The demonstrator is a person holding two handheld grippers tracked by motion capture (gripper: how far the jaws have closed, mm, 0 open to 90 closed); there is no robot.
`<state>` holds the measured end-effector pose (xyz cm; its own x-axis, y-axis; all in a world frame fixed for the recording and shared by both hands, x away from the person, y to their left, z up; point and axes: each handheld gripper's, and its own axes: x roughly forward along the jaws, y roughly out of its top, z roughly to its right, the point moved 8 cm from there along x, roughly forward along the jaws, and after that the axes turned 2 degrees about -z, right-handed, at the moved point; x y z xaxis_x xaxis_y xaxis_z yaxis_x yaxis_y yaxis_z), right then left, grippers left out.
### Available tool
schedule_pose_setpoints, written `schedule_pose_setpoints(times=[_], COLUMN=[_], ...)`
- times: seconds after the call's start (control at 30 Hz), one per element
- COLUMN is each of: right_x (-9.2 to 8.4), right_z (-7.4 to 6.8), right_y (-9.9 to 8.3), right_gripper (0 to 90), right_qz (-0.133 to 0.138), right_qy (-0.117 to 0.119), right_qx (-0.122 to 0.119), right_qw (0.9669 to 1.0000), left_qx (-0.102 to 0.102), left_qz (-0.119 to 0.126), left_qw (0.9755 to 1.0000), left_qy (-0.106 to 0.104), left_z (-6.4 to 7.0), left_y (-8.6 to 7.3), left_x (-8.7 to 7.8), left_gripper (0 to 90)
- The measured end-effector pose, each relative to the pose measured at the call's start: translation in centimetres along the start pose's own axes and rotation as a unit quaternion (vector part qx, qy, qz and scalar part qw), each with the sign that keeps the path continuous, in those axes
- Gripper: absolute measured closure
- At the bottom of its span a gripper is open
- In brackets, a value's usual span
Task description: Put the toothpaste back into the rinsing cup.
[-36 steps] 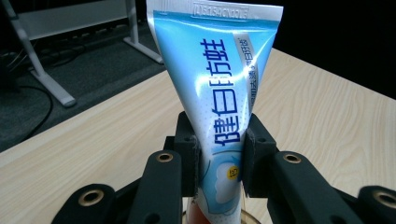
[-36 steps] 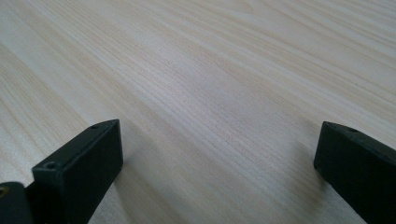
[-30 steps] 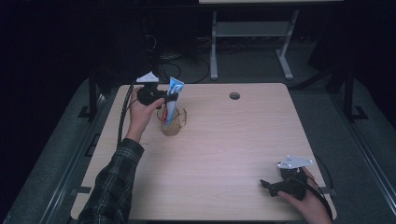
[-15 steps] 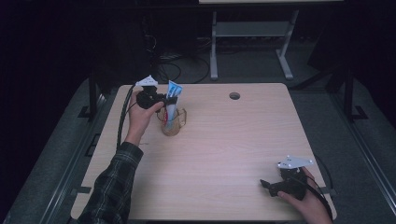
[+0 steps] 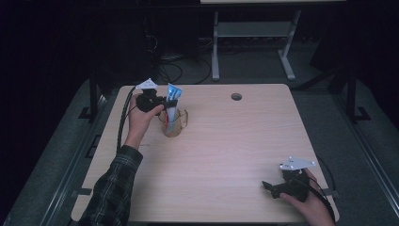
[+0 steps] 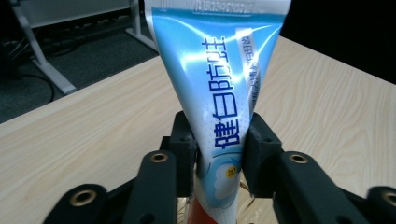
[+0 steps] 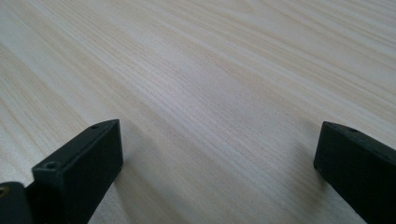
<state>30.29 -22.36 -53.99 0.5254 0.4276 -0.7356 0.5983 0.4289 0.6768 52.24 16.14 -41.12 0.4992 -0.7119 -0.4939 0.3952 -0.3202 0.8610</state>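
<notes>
Dark room, light wood table [image 5: 235, 155]; left gripper [image 5: 170, 101] has its jaws either side of a blue toothpaste tube [image 6: 219, 93], pads touching it, jaws just been opening; tube stands upright in a glass mug [image 5: 175, 126] directly below the gripper; right gripper [image 5: 269, 187] wide open, nothing between its jaws, low over bare wood.

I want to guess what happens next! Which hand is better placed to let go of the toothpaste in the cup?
Probably the left. The left gripper has the toothpaste tube between its jaws, which have just been opening, over the glass cup. The right gripper rests open, far across the table.
</notes>
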Motion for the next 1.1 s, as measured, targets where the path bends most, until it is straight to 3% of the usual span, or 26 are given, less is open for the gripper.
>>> schedule_pose_setpoints(times=[0.17, 0.4, 0.63, 0.77, 0.83, 1.1], right_x=[0.0, 0.0, 0.0, 0.0, 0.0, 0.0], right_z=[0.0, 0.0, 0.0, 0.0, 0.0, 0.1], right_y=[0.0, 0.0, 0.0, 0.0, 0.0, 0.0], right_gripper=[0.6, 0.6, 0.6, 0.6, 0.6, 0.6], right_qz=[0.0, 0.001, 0.0, 0.0, 0.0, 0.001], right_qy=[0.0, -0.001, -0.002, -0.002, -0.002, -0.002], right_qx=[0.0, 0.0, 0.002, 0.002, 0.002, 0.002], right_qw=[1.0, 1.0, 1.0, 1.0, 1.0, 1.0], left_qx=[0.004, -0.005, -0.001, -0.007, -0.002, -0.004], left_qz=[-0.016, -0.006, -0.01, -0.013, -0.019, -0.027], left_qw=[0.9997, 0.9994, 0.9993, 0.9989, 0.9981, 0.9975], left_qy=[0.019, 0.034, 0.037, 0.044, 0.058, 0.065], left_z=[-0.1, -0.4, -0.2, -0.1, 0.0, 0.6], left_y=[-0.5, -0.6, -0.9, -1.1, -1.2, -1.7], left_x=[-0.2, -1.5, -2.7, -3.5, -4.1, -5.7], left_gripper=[52.2, 38.4, 34.0, 32.4, 31.7, 30.1])
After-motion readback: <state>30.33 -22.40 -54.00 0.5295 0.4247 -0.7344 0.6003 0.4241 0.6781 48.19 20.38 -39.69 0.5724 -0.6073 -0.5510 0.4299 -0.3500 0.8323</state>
